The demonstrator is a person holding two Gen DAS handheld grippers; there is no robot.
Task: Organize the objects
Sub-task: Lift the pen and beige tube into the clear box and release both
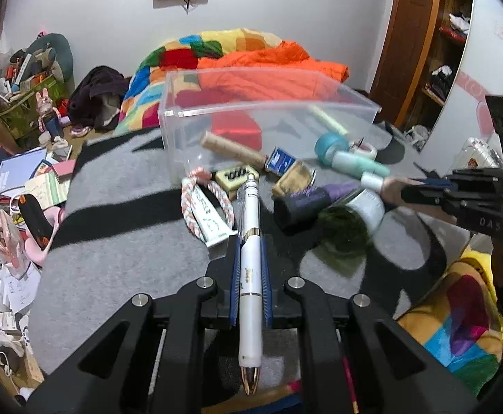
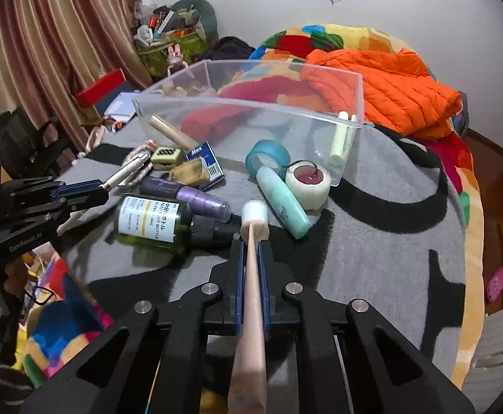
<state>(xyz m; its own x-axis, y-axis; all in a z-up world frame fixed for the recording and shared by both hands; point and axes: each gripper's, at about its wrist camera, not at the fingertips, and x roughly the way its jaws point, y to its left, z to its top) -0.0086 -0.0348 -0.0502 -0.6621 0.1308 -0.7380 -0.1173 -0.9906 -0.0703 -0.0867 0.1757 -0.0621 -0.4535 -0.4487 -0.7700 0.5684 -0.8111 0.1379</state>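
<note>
Gripping a pen (image 1: pixel 249 276), the left gripper (image 1: pixel 249 241) hangs beside the right gripper (image 2: pixel 251 245) — clamped on a mallet (image 2: pixel 253 220) — bin (image 2: pixel 248 103) ahead.

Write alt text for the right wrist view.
The right gripper is shut on a pink stick with a white tip, above a grey blanket strewn with bottles, tape rolls and small items. A clear bin stands behind them; at left, the left gripper holds a white pen.

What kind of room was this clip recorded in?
Most likely a lived-in bedroom. The work surface looks like a bed under a grey and black blanket, with a colourful quilt and orange puffer jacket heaped behind, striped curtains and floor clutter beside it.
</note>
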